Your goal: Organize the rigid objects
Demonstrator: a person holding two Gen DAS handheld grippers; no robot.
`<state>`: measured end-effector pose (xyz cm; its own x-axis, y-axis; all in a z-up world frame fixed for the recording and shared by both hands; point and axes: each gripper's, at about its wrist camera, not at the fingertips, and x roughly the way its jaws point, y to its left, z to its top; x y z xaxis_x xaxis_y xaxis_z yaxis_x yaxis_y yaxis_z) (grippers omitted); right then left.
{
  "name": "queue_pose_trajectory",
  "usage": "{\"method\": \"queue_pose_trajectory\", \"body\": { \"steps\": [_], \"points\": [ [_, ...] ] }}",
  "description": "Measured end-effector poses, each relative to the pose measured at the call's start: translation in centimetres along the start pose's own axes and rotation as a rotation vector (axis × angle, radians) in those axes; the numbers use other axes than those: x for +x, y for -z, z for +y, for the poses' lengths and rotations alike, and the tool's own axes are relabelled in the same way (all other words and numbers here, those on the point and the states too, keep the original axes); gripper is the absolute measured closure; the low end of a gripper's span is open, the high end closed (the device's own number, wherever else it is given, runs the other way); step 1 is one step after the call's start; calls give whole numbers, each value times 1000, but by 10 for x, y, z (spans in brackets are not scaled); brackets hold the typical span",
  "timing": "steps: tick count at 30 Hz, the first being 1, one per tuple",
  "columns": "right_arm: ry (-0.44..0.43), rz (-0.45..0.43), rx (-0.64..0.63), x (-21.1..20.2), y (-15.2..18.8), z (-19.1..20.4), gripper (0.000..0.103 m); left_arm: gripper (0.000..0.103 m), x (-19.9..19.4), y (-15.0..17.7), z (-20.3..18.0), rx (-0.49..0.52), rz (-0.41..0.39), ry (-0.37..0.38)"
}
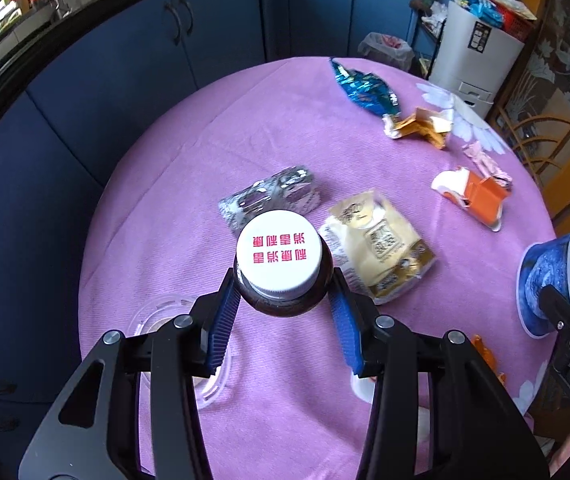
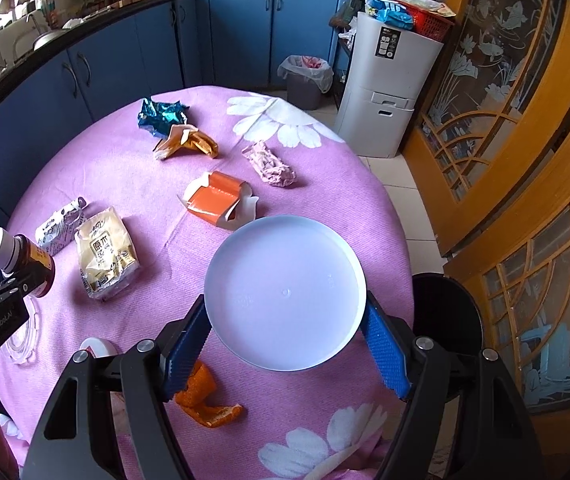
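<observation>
My left gripper (image 1: 285, 300) is shut on a brown bottle (image 1: 285, 296) with a white cap (image 1: 279, 252) printed in red, held above the pink tablecloth (image 1: 269, 140). The same bottle (image 2: 25, 264) shows at the left edge of the right wrist view. My right gripper (image 2: 285, 340) is shut on a blue paper cup (image 1: 545, 276); its white inside (image 2: 285, 292) faces the right camera. Both are lifted off the round table.
Wrappers lie on the cloth: a blue foil bag (image 2: 161, 116), an orange wrapper (image 2: 187, 142), a pink one (image 2: 273, 164), an orange carton (image 2: 217, 200), a cream pouch (image 2: 105, 252), a silver blister pack (image 1: 269, 196). A clear lid (image 1: 165, 320) lies near-left. A bin (image 2: 305, 76) stands beyond.
</observation>
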<state>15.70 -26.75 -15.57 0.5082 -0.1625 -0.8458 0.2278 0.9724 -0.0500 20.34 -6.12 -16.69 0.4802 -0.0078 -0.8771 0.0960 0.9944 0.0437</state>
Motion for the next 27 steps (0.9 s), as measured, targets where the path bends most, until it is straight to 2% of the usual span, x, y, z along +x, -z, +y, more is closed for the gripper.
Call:
{"method": "queue_pose_trajectory", "body": {
  "steps": [5, 11, 23, 27],
  "points": [
    [6, -24, 32, -8, 2, -17, 31, 57, -11, -4, -21, 41, -25, 10],
    [35, -63, 92, -19, 4, -52, 31, 57, -22, -10, -64, 114, -59, 36],
    [141, -90, 247, -21, 16, -147, 31, 57, -37, -14, -187, 299, -99, 132],
    [165, -88, 299, -17, 22, -174, 30, 57, -40, -13, -216, 335, -107, 150]
  ]
}}
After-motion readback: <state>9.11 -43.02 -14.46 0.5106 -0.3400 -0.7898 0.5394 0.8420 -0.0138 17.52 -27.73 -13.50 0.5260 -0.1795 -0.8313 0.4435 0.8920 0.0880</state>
